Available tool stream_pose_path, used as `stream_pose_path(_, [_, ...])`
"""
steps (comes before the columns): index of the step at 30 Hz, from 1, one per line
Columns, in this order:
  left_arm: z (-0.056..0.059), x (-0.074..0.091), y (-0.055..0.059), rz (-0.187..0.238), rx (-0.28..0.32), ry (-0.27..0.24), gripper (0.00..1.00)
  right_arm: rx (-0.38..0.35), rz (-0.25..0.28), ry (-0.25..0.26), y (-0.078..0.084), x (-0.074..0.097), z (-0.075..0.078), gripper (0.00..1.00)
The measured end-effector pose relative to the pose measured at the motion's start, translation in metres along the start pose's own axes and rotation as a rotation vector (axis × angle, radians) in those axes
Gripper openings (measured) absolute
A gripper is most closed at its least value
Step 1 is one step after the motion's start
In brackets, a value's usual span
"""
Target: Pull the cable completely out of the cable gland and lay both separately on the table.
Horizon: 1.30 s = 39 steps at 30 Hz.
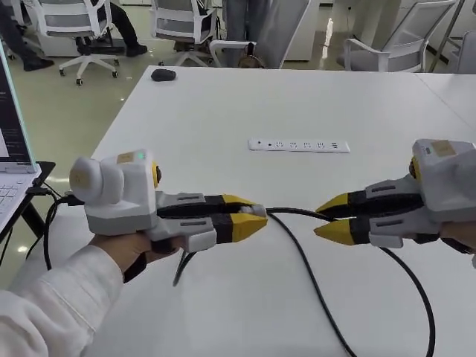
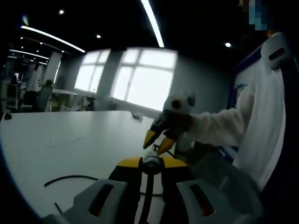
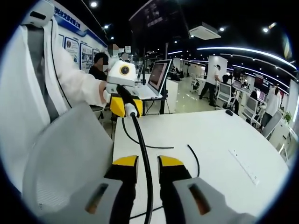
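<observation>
Left tool (image 1: 253,216) comes in from the left, gripped by a hand in a white sleeve, and its yellow tips are pinched tight on the gland (image 1: 257,211). The pale little fitting sits right at the nose of the tool. The cable (image 1: 309,277) is threaded through the gland: one short end pokes out beneath the left tool, and the rest runs straight across to the right tool (image 1: 318,219).

That one faces the left tool head-on, nose to nose with a short gap between them. Its tips stand apart, one above the black line and one below, with nothing pinched. From there the cable loops down over the white tabletop (image 1: 245,104) toward the near edge.

In the left gripper view, the left tool (image 2: 152,163) hugs the gland (image 2: 152,160) with the right tool (image 2: 155,147) dead ahead, and a curl of cable (image 2: 70,177) lies on the tabletop off to the side.

In the right gripper view, the cable (image 3: 142,140) runs up the middle of the right tool (image 3: 148,163), with daylight showing on both sides of it. It goes straight into the gland (image 3: 130,111) at the left tool (image 3: 124,106).

So the cable has yet to come out, and the gland is up in the tool, not on the tabletop. Farther back lie a power strip (image 1: 299,146) and a mouse (image 1: 163,74).
</observation>
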State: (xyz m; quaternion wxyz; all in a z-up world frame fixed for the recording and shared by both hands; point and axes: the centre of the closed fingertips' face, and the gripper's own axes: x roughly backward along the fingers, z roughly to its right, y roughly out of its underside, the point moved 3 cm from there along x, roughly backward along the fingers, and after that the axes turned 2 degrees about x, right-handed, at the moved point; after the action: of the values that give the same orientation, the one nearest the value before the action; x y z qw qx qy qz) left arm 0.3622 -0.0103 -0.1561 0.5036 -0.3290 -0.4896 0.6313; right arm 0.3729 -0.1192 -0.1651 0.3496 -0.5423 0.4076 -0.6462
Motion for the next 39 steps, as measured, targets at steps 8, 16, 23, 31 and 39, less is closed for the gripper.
stream_pose_path(8, [0.004, -0.005, 0.0, -0.003, -0.009, 0.015, 0.16, 0.072, 0.046, -0.046, -0.025, -0.015, -0.005, 0.15])
stream_pose_path(16, [0.004, -0.005, 0.0, -0.004, -0.012, 0.017, 0.16, 0.096, 0.049, -0.088, -0.027, -0.024, -0.011, 0.08])
stream_pose_path(23, [0.003, -0.006, 0.001, -0.008, -0.008, 0.021, 0.16, 0.117, 0.05, -0.117, -0.024, -0.028, -0.017, 0.04])
stream_pose_path(31, [0.002, -0.006, 0.0, -0.006, -0.009, 0.022, 0.16, 0.123, 0.061, -0.115, -0.026, -0.029, -0.016, 0.03])
stream_pose_path(39, [0.0, -0.004, 0.003, -0.011, -0.008, 0.014, 0.16, 0.114, 0.059, -0.11, -0.02, -0.028, -0.015, 0.03])
